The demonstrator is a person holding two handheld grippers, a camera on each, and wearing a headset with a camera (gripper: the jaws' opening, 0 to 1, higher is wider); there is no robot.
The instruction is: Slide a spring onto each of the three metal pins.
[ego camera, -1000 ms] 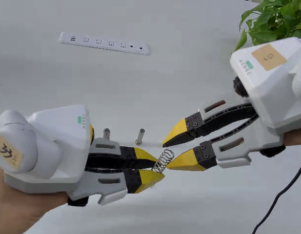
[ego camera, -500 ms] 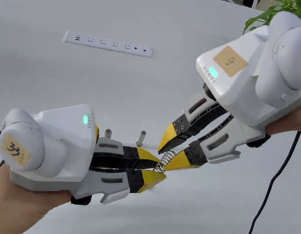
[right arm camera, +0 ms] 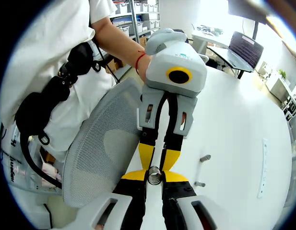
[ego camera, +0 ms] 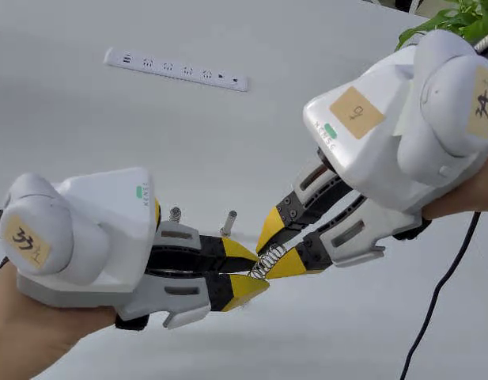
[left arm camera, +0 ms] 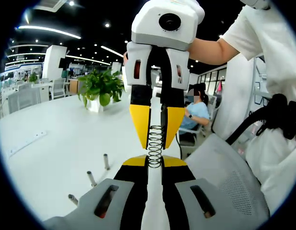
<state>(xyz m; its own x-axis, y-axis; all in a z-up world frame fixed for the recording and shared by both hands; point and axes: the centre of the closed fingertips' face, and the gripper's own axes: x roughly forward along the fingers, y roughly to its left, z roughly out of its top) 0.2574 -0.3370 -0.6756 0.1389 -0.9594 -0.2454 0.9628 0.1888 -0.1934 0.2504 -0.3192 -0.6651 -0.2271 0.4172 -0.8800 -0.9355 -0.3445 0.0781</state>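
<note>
The right gripper (ego camera: 266, 261) has swung lower and closer, its yellow-tipped jaws now pressed against one end of the small coiled steel spring (ego camera: 268, 260), while the left gripper (ego camera: 259, 273) clamps the other end, in mid-air near the short metal pins (ego camera: 228, 222) on the white workbench (ego camera: 109, 134).

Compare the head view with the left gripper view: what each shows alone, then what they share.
Head view: the white body of the left gripper and the hand holding it. Left gripper view: all three pins, against two in the head view, a mesh chair, ceiling lights. Both: the spring, the right gripper, the power strip, the plant.
</note>
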